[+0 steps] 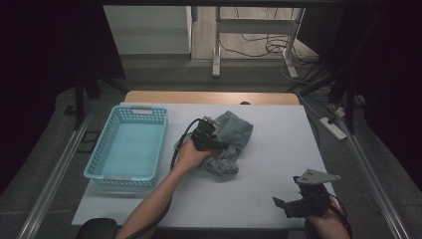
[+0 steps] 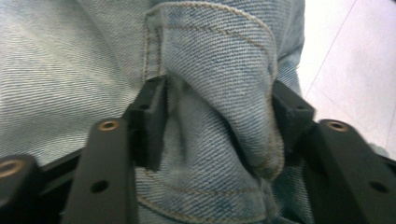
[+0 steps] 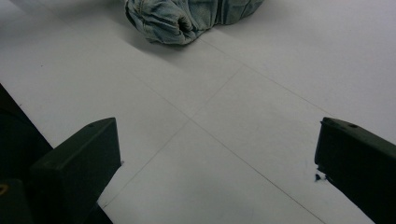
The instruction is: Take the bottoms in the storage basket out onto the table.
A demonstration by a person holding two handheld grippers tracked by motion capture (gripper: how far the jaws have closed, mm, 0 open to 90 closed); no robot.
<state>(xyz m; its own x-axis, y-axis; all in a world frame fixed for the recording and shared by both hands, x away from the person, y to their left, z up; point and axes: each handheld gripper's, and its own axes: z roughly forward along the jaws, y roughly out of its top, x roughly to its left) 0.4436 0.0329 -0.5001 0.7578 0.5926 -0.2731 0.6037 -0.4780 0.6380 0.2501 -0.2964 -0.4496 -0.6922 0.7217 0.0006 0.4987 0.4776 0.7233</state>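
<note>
A crumpled piece of light blue denim [image 1: 233, 142] lies in the middle of the white table [image 1: 278, 149]. My left gripper [image 1: 215, 142] rests on it, and in the left gripper view [image 2: 217, 126] its black jaws pinch a thick stitched fold of the denim [image 2: 219, 93] between them. My right gripper [image 1: 286, 205] sits near the front right edge of the table, apart from the cloth, with its jaws spread wide over bare table [image 3: 217, 154]. The denim's [image 3: 187, 16] rolled edge shows at the top of the right gripper view.
A light blue plastic basket [image 1: 102, 149] stands on the left part of the table, with nothing in it. A wooden strip [image 1: 209, 97] runs along the far edge. Cables and a table frame are on the floor beyond.
</note>
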